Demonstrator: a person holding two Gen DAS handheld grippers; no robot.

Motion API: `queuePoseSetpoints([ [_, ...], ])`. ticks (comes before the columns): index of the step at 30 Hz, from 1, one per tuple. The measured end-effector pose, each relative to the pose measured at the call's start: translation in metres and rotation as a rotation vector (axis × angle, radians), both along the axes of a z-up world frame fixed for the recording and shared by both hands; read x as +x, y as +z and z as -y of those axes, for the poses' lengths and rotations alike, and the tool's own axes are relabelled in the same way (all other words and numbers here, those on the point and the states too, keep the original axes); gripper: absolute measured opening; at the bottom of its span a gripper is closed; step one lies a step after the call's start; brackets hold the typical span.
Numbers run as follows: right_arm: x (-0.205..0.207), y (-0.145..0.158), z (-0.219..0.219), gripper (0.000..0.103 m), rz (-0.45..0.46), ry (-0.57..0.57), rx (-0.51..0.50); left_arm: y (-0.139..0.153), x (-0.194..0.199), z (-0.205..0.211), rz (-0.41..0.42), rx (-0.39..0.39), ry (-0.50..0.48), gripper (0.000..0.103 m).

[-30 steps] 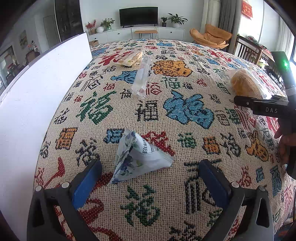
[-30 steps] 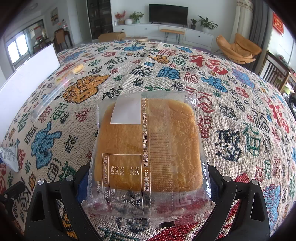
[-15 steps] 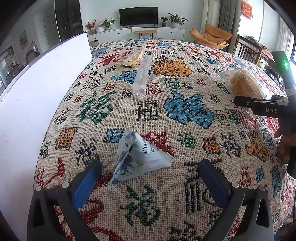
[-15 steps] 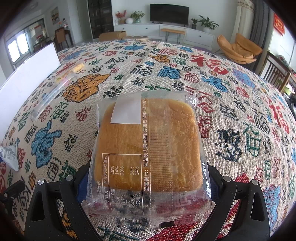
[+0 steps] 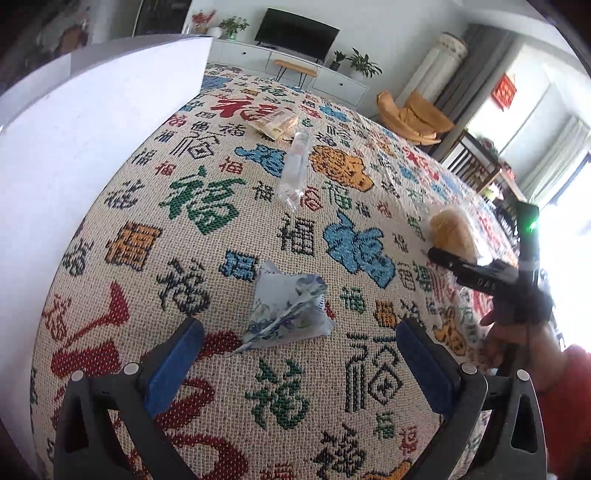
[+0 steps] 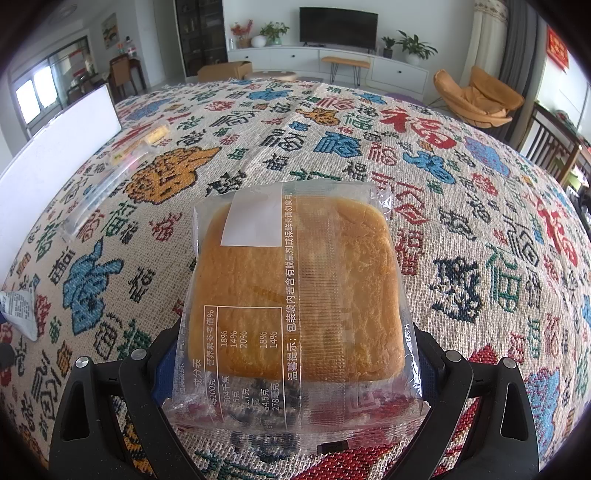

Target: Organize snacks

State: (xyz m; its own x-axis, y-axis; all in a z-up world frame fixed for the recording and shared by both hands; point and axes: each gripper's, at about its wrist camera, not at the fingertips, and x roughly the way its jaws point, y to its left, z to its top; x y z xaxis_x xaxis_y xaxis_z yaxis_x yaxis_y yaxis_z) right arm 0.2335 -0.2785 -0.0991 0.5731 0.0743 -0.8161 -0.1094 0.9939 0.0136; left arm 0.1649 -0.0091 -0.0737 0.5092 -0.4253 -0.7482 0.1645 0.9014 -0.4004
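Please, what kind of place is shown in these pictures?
Most likely the living room of a home. A television stands on a long white cabinet with potted plants, and an orange lounge chair sits nearby. The snacks lie on a patterned woven cloth.

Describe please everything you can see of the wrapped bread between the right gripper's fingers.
The wrapped bread is a square, golden-brown slice sealed in a clear plastic packet with crimped ends. A blank white label sits near its far left corner, and white Chinese text with a nutrition table runs along its length. It lies flat on the patterned tablecloth, its near end between the fingers of the right gripper, whose blue pads stand beside both edges; contact is unclear.
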Motion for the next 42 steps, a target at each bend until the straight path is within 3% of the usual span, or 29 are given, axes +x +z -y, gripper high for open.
queuePoseSetpoints([
  [3,0.000,0.000,0.000,0.098,-0.004,0.001,0.001,0.001,0.000,0.003,0.001,0.006,-0.006,0.103],
  [5,0.005,0.001,-0.001,0.098,-0.034,0.000,-0.001,0.000,0.000,0.013,0.003,0.074,-0.022,0.103],
  [9,0.026,0.007,-0.003,0.096,-0.196,-0.017,0.005,-0.002,0.001,0.025,0.020,0.184,-0.023,0.103],
  [12,0.036,0.023,-0.001,0.096,-0.253,-0.009,0.058,-0.005,0.004,0.031,0.035,0.274,0.000,0.102],
  [15,0.043,0.045,0.003,0.096,-0.262,-0.003,0.088,-0.008,0.003,0.041,0.061,0.387,0.007,0.088],
  [16,0.044,0.049,0.003,0.096,-0.273,-0.001,0.092,-0.007,0.002,0.042,0.075,0.392,0.002,0.077],
  [18,0.049,0.048,0.003,0.096,-0.314,0.005,0.087,-0.004,0.000,0.040,0.091,0.377,0.001,0.052],
  [22,0.054,0.035,-0.004,0.091,-0.384,0.039,-0.001,0.001,0.000,0.020,0.084,0.257,0.027,0.042],
  [23,0.051,0.037,-0.002,0.082,-0.383,0.038,-0.007,0.004,-0.002,0.015,0.085,0.225,0.041,0.037],
  [24,0.048,0.041,0.000,0.071,-0.382,0.035,0.012,0.007,-0.003,0.009,0.087,0.193,0.054,0.037],
  [32,0.026,0.091,-0.007,0.071,-0.275,0.082,0.093,0.036,-0.025,-0.017,0.107,-0.027,0.089,0.037],
  [37,0.026,0.134,-0.069,0.071,-0.174,0.197,0.166,0.076,-0.045,-0.051,0.137,-0.145,0.133,0.037],
  [42,0.024,0.195,-0.163,0.071,-0.076,0.388,0.259,0.134,-0.056,-0.125,0.229,-0.148,0.252,0.037],
])
